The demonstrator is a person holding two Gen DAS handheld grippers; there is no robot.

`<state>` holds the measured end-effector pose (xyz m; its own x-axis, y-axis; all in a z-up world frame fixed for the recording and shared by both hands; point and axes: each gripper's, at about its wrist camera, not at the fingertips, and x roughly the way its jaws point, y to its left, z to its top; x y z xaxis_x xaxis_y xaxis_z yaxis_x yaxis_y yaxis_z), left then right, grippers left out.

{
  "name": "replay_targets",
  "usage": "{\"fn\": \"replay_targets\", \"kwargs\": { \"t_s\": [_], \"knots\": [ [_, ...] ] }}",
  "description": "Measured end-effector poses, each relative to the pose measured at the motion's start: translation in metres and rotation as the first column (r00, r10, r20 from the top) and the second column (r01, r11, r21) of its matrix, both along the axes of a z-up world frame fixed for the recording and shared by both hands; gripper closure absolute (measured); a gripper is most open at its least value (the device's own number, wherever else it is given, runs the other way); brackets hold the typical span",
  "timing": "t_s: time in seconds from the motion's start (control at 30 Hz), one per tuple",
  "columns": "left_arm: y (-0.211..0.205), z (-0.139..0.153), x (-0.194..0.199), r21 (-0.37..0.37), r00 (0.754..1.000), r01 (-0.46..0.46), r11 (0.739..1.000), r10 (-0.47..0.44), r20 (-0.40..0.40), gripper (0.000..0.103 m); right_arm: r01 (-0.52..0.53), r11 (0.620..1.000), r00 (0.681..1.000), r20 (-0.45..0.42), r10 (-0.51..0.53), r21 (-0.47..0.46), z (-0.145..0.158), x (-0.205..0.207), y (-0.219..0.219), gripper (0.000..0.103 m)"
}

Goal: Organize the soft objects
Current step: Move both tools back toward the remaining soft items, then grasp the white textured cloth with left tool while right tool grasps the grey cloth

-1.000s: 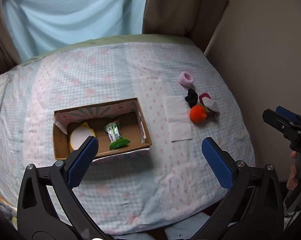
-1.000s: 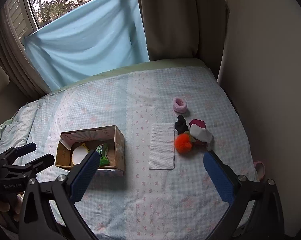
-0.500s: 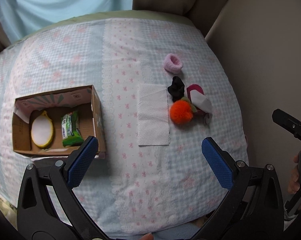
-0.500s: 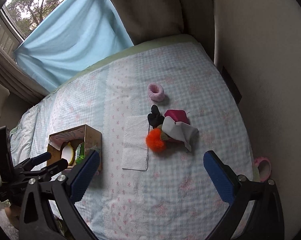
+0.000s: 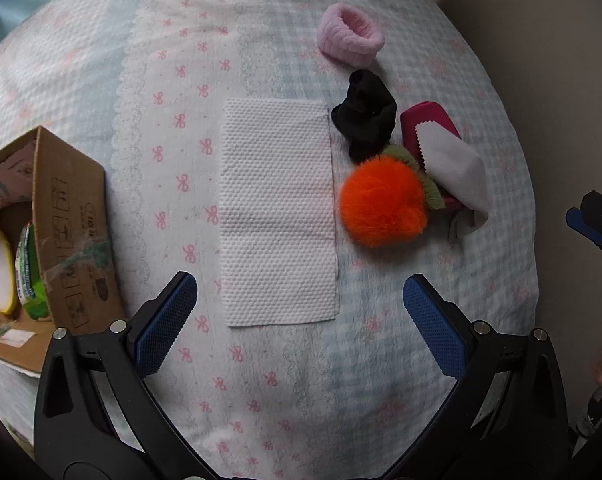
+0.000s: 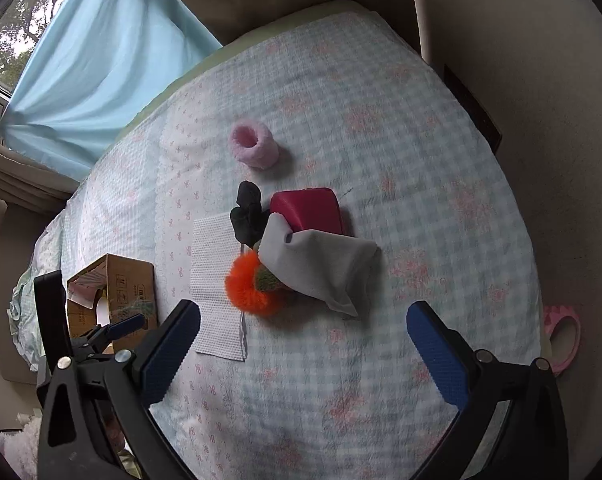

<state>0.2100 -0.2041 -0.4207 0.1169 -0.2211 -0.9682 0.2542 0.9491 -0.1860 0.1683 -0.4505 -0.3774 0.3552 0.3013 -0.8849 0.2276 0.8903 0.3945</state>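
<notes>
The bed cover (image 5: 285, 380) is puckered, matt cotton-like cloth, printed with pink bows. On it lies a white paper towel (image 5: 279, 216) with a dimpled, embossed surface. The orange pompom (image 5: 381, 204) is long, fluffy fur; the pink band (image 5: 350, 36) is ribbed, plush knit; the black cloth piece (image 5: 365, 124) is soft and matt. The grey cloth (image 6: 321, 264) looks smooth and felt-like with a pinked edge, and the magenta pouch (image 6: 309, 210) has a satin sheen. The box (image 5: 75, 232) is matt brown cardboard. The fingers (image 5: 167, 322) carry blue, finely textured rubber-like pads on black matt plastic with metal screws
</notes>
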Motion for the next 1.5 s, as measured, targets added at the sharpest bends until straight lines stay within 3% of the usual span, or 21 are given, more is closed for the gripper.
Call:
{"fn": "replay_targets", "kwargs": {
  "t_s": [0.27, 0.37, 0.53, 0.7, 0.73, 0.8, 0.9, 1.03, 1.17, 1.3, 1.5],
  "knots": [
    [-0.015, -0.069, 0.016, 0.046, 0.998, 0.018, 0.999, -0.015, -0.060, 0.000, -0.091, 0.995, 0.994, -0.057, 0.093, 0.047, -0.057, 0.024, -0.004, 0.000],
    [-0.018, -0.085, 0.018, 0.062, 0.997, 0.031, 0.998, -0.026, -0.076, 0.000, -0.198, 0.980, 0.978, -0.068, 0.197, -0.007, -0.071, 0.031, 0.004, 0.000],
    [-0.023, -0.101, 0.020, 0.115, 0.996, 0.071, 0.991, -0.064, -0.066, 0.000, -0.387, 0.908, 0.922, -0.078, 0.379, -0.161, -0.086, 0.041, 0.016, 0.000],
    [-0.029, -0.107, 0.022, 0.151, 0.994, 0.111, 0.982, -0.107, -0.033, 0.000, -0.530, 0.803, 0.843, -0.070, 0.533, -0.273, -0.091, 0.050, 0.025, 0.001],
    [-0.031, -0.108, 0.022, 0.155, 0.993, 0.117, 0.981, -0.115, -0.025, 0.000, -0.555, 0.781, 0.825, -0.071, 0.560, -0.288, -0.093, 0.052, 0.028, 0.004],
    [-0.036, -0.110, 0.025, 0.156, 0.992, 0.126, 0.980, -0.126, -0.011, 0.002, -0.598, 0.745, 0.793, -0.080, 0.605, -0.296, -0.097, 0.055, 0.032, 0.018],
    [-0.040, -0.110, 0.033, 0.162, 0.990, 0.138, 0.977, -0.139, -0.008, 0.013, -0.647, 0.705, 0.753, -0.101, 0.650, -0.291, -0.103, 0.055, 0.039, 0.034],
    [-0.037, -0.102, 0.044, 0.160, 0.991, 0.133, 0.978, -0.135, 0.002, 0.047, -0.669, 0.678, 0.733, -0.118, 0.670, -0.305, -0.105, 0.048, 0.047, 0.048],
    [-0.022, -0.098, 0.057, 0.152, 0.996, 0.088, 0.984, -0.088, -0.008, 0.077, -0.664, 0.682, 0.737, -0.116, 0.666, -0.306, -0.101, 0.042, 0.051, 0.058],
    [-0.008, -0.095, 0.067, 0.130, 0.999, 0.052, 0.990, -0.050, -0.019, 0.084, -0.647, 0.704, 0.753, -0.105, 0.649, -0.292, -0.096, 0.037, 0.047, 0.076],
    [-0.005, -0.091, 0.075, 0.128, 0.999, 0.043, 0.991, -0.042, -0.011, 0.085, -0.608, 0.746, 0.786, -0.074, 0.614, -0.271, -0.087, 0.030, 0.038, 0.087]
  ]
}}
